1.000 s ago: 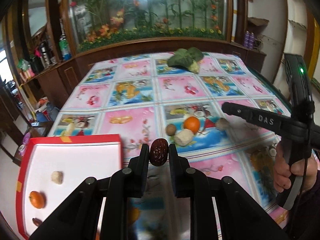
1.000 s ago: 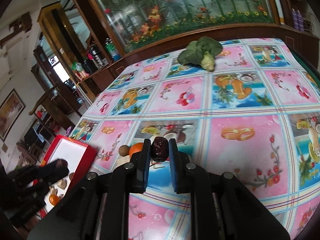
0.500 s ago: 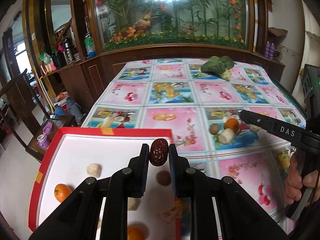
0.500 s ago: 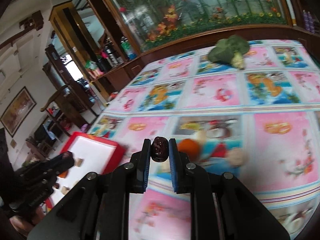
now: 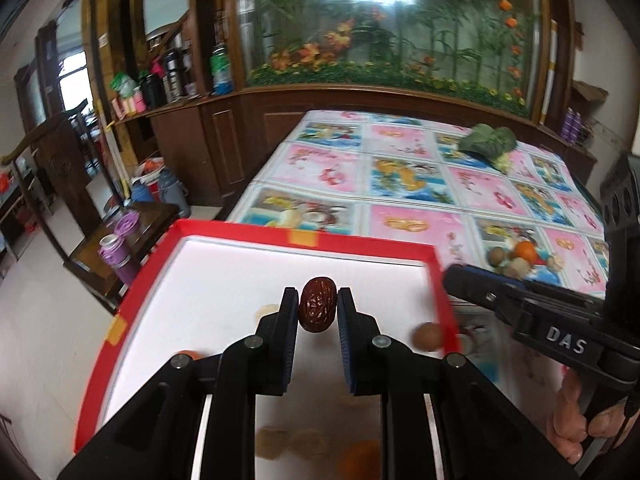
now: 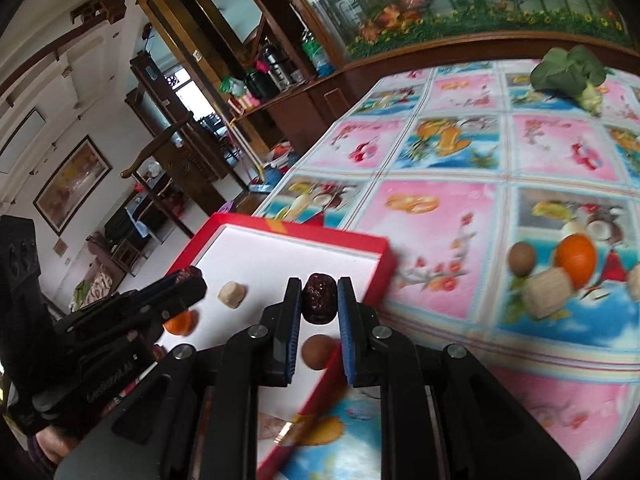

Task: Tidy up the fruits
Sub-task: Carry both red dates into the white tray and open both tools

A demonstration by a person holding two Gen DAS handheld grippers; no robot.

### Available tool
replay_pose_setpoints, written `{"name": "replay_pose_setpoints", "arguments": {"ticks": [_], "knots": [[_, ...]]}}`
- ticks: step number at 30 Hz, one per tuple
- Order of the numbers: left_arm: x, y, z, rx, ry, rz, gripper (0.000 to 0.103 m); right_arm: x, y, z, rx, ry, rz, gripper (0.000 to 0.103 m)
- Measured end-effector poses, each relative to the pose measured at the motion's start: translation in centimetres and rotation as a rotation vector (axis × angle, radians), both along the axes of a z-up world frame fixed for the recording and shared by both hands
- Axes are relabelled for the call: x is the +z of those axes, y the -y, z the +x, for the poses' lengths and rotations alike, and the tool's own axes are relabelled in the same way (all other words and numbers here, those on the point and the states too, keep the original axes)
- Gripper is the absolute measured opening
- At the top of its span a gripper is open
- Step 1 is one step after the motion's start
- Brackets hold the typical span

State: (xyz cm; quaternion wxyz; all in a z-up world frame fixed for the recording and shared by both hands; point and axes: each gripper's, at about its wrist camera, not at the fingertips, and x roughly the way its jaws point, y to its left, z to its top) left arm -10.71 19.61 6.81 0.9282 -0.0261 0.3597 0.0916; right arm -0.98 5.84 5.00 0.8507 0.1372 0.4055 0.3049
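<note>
1. The left gripper points forward, its jaws closed on a dark red date.
2. The right gripper likewise pinches a dark date between its fingers.
3. A hand grips the right gripper's handle.

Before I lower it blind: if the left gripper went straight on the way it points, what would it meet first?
Probably the white floor of the red tray, judging by eye; the left gripper, shut on a date, points down over it.
</note>
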Motion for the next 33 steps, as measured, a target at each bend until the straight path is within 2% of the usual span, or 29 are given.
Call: {"name": "replay_pose_setpoints", "arguments": {"ticks": [4,9,17,27,30,31,32,33], "knots": [[-0.8,-2.5,-0.3,0.056,-0.019,0.003,0.018,-0.7,-1.9,-0.1,0.039,-0.023,-0.01,0.02],[-2.3,-3.7,0.1,0.078,-0.069,0.005,0.018,-1.2,-4.4,-0.3,0.078,-0.025,-0.054,0.02],[-2.4,-3.4,0.2,0.063,-0.069,0.037,0.018,-2.1,-6.2,-0.2,0.099,-0.013,-0.134,0.02],[-2.9,-3.4,0.5,0.083,-0.113,0.062,0.018,-1.9,-6.6,-0.3,0.113,0.003,-0.165,0.021],[-3.1,-3.2,0.7,0.085,-0.134,0.076,0.019,-1.9,-6.8,-0.3,0.129,0.003,-0.168,0.024],[-3.2,-3.2,0.7,0.087,-0.14,0.076,0.021,-1.8,-6.7,-0.4,0.133,0.001,-0.165,0.027],[-3.2,-3.2,0.7,0.09,-0.145,0.076,0.03,-1.8,-6.7,-0.4,0.135,-0.002,-0.162,0.033],[-3.2,-3.3,0.7,0.097,-0.149,0.077,0.036,-1.6,-6.5,-0.4,0.134,0.004,-0.155,0.035]]}}
